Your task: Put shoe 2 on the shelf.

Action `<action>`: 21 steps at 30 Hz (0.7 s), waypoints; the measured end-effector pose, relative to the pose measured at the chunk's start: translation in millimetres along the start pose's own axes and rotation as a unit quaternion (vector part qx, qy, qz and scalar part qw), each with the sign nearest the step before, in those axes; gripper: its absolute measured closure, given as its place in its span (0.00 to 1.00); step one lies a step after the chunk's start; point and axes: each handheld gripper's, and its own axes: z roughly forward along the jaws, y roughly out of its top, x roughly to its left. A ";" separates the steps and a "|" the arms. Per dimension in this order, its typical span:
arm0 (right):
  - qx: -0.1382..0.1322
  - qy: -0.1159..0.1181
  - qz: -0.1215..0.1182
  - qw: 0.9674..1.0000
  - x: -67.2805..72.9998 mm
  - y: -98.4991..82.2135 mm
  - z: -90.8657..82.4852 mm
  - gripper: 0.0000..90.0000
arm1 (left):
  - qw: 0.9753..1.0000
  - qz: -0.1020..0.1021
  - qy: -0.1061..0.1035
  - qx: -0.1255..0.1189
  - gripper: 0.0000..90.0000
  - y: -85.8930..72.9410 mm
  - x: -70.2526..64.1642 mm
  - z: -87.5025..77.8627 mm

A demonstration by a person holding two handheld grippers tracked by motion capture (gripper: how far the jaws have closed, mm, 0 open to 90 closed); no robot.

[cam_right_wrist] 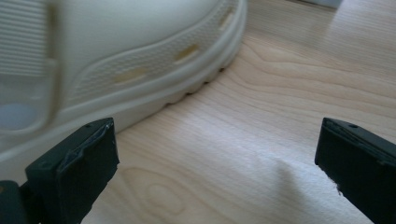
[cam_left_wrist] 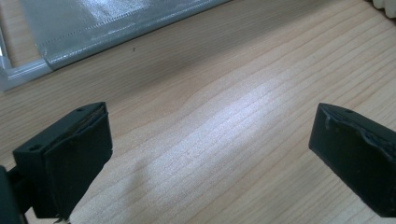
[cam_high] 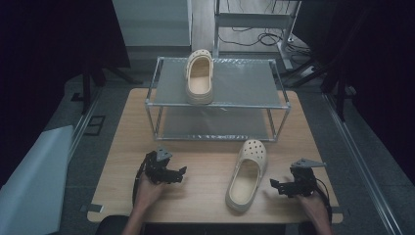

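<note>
High view: clog (cam_high: 247,175) lies toe toward the rack (cam_high: 218,100), heel near; both grippers' fingers spread wide, holding nothing.

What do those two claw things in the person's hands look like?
Both are black. The left gripper and the right gripper each have two chunky, blocky black jaws and a grey three-cornered plate on top. A black cable loops from the left one. The forearms are bare, with no sleeves showing.

You are in a lab-like recording room: dark curtains (cam_high: 44,44), loose cables (cam_high: 254,36) on the floor, aluminium framing (cam_high: 254,19) behind your wooden table (cam_high: 205,166)
</note>
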 end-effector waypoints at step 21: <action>-0.014 0.024 -0.027 0.999 49.7 24.6 -5.1 0.00 | 1.000 0.007 -0.006 0.009 0.00 0.4 -2.6 2.9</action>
